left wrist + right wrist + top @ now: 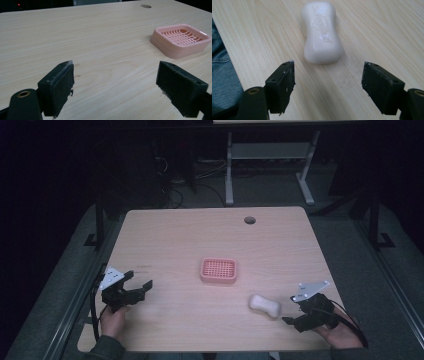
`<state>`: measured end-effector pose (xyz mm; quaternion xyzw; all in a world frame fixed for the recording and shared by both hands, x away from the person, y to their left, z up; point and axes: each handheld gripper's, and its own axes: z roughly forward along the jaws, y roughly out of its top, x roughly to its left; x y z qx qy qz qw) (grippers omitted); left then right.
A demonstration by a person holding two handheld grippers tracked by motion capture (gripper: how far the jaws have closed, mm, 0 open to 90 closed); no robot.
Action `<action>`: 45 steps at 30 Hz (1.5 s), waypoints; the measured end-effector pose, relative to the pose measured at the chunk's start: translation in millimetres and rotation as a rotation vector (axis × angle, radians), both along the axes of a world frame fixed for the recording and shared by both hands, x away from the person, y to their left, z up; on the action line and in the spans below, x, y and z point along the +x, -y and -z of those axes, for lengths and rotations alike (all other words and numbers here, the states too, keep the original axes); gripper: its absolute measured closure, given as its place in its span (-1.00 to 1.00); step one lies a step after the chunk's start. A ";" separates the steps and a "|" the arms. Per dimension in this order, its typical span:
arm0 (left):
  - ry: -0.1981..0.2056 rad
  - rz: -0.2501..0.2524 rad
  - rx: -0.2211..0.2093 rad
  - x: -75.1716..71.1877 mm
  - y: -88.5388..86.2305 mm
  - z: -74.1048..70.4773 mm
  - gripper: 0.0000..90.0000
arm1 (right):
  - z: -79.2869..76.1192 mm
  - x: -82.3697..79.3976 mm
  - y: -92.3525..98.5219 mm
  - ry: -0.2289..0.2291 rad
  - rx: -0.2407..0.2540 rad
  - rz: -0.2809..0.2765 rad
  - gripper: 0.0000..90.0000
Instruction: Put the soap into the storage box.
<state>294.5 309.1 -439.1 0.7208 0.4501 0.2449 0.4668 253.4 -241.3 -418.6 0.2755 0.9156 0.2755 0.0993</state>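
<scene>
Here the right tongs (328, 75) hang released, jaws wide, just short of the one soap bar (322, 32) lying near the surface's (175, 320) front right corner. Straddle its narrow waist before squeezing. One pink dish (218, 271) sits mid-surface. The left tongs (115, 82) are released too, empty.

From above my side, the high view is looking forward and down over the whole pale wooden bench (175, 240). The left claw (115, 82) view is skimming low and close across its top toward the pink plastic grated dish (181, 40). The right claw (328, 85) view is peering close at the white waisted soap bar (322, 32); the high view is sharing both.
</scene>
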 end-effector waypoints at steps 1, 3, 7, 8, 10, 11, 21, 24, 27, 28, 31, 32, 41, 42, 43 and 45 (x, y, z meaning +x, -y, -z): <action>0.000 0.000 0.000 0.0 0.0 0.0 -0.69 | -0.3 0.8 -1.2 0.001 -0.001 -0.005 -0.42; 0.000 0.003 -0.002 0.2 -0.1 0.1 -0.69 | 0.0 2.2 -3.6 -0.001 0.001 -0.010 -0.42; -0.009 0.003 0.000 1.3 0.0 1.2 -0.69 | -3.8 5.6 -7.0 0.012 -0.008 -0.006 -0.42; -0.012 -0.001 -0.003 1.5 0.6 1.4 -0.69 | -5.1 6.1 -8.4 0.016 -0.001 -0.008 -0.42; -0.015 0.002 -0.002 1.8 0.6 1.6 -0.69 | -5.9 8.3 -12.0 0.006 0.005 -0.019 -0.42; -0.018 0.007 -0.002 2.5 0.8 2.0 -0.69 | -5.0 9.8 -14.3 0.002 -0.006 -0.024 -0.42; -0.018 -0.011 0.001 3.3 -0.3 1.9 -0.69 | 9.1 21.6 -35.8 -0.021 -0.057 -0.069 -0.41; -0.014 -0.008 -0.002 3.1 0.7 2.1 -0.69 | 8.3 24.8 -40.9 -0.021 -0.056 -0.077 -0.41; -0.014 0.000 -0.003 3.0 -0.1 1.4 -0.69 | 9.1 29.8 -47.8 -0.019 -0.057 -0.097 -0.41; -0.007 0.007 -0.007 2.9 -0.5 1.1 -0.69 | 9.6 31.1 -50.4 -0.023 -0.058 -0.098 -0.41; 0.006 0.006 -0.012 1.6 -0.8 -0.3 -0.69 | 12.8 38.4 -55.2 -0.023 -0.052 -0.106 -0.41; 0.009 0.006 -0.015 1.5 -0.7 -0.3 -0.69 | 13.8 40.2 -56.1 -0.031 -0.051 -0.104 -0.39; -0.011 0.023 -0.003 2.6 2.4 2.0 -0.69 | 25.9 48.6 -65.0 -0.060 -0.094 -0.120 -0.15; -0.005 0.024 0.000 2.1 3.4 1.6 -0.69 | 26.9 48.9 -65.5 -0.061 -0.099 -0.121 -0.12; -0.005 0.024 0.000 2.1 3.4 1.6 -0.69 | 26.9 48.9 -65.5 -0.061 -0.099 -0.121 -0.12; -0.007 0.022 -0.006 2.3 3.4 1.6 -0.69 | 28.0 49.3 -66.6 -0.068 -0.105 -0.119 -0.05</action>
